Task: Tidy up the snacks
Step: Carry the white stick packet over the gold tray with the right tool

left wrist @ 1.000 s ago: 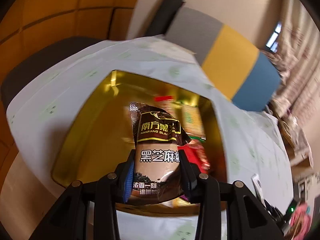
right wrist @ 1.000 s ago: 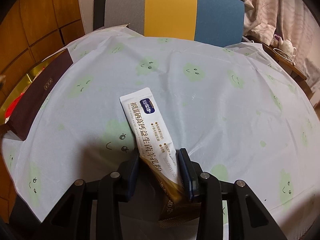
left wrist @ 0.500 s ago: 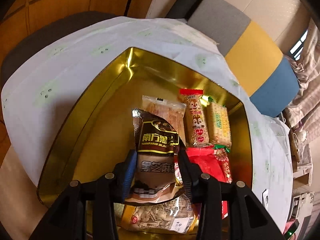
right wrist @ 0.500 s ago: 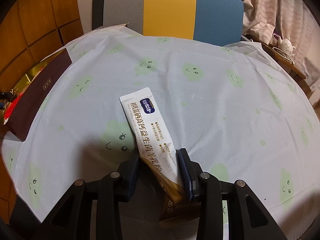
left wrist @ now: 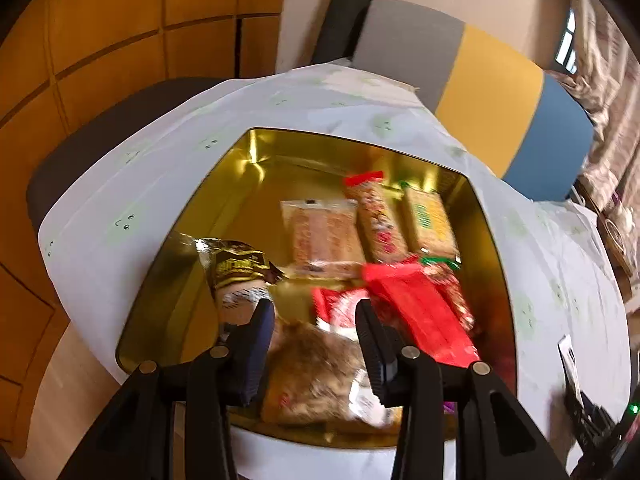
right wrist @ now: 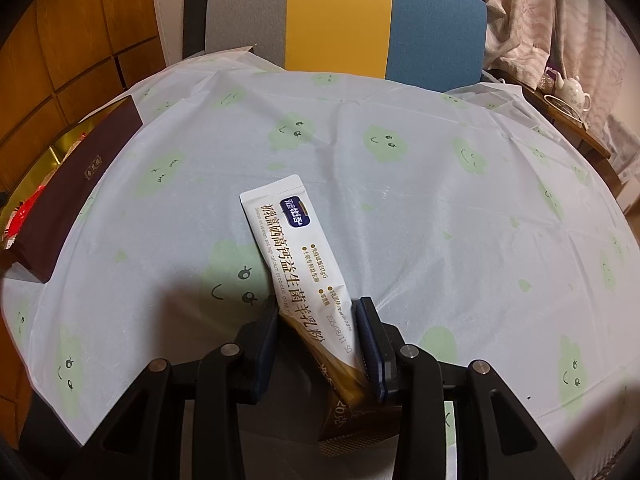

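The left wrist view looks down into a gold rectangular metal tin (left wrist: 224, 216) standing on a white tablecloth printed with pale green faces (left wrist: 120, 184). The left gripper (left wrist: 316, 316) hangs over the near part of the tin with its fingers spread and nothing pinched between them. A dark brown and gold sachet (left wrist: 236, 276) lies inside the tin by the tin's left wall, just beyond the left finger; whether it touches that finger cannot be told through the blur. Deeper in the tin lie three pale wrapped biscuit bars (left wrist: 376, 220) side by side, a red foil packet (left wrist: 416, 308) toward the tin's right wall, and a mottled brown bag (left wrist: 316, 372) at the near wall beneath the gripper. The right wrist view shows none of this detail: there the tin is only a gold sliver at the far left edge, behind a dark maroon flat box lid (right wrist: 68, 192). That view shows the right gripper (right wrist: 320, 320) pinching the lower end of a long white stick sachet with blue and gold print (right wrist: 296, 248), whose free end rests on the tablecloth, well apart from the tin. Beyond the table stands a grey, yellow and blue padded chair back (right wrist: 340, 20).
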The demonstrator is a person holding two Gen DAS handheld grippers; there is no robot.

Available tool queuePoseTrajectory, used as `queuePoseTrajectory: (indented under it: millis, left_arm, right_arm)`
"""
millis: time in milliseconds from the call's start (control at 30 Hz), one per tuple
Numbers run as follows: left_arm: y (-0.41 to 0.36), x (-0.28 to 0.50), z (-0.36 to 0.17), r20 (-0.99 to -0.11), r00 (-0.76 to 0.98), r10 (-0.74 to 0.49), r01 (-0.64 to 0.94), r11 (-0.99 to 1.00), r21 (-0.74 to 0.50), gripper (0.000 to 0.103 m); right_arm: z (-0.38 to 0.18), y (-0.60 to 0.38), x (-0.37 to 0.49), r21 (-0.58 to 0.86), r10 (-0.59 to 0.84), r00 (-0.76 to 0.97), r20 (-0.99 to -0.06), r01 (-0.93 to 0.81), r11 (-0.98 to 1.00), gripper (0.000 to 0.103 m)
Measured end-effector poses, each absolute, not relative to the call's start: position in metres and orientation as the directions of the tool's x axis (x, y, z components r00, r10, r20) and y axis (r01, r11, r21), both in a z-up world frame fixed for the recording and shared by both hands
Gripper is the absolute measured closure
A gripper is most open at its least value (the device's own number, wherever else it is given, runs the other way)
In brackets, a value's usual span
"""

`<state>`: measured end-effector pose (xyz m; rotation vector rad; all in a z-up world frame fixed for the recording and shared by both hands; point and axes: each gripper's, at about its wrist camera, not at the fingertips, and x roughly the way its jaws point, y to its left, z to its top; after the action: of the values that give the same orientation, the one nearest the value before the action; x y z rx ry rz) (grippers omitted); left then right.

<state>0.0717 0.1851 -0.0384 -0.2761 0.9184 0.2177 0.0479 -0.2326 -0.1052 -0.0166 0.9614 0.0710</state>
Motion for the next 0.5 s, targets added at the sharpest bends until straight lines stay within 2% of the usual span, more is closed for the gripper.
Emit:
queuePoseTrajectory:
  millis: [500]
  left_arm:
    - [0.14,0.048,-0.013,-0.753,0.657,0.035,-0.167,0.981,-0.1,0.06]
  right_arm:
    - [-0.099,-0.235,0.054,0.1,0.103,0.491,-0.865,-0.033,0.994,0.065]
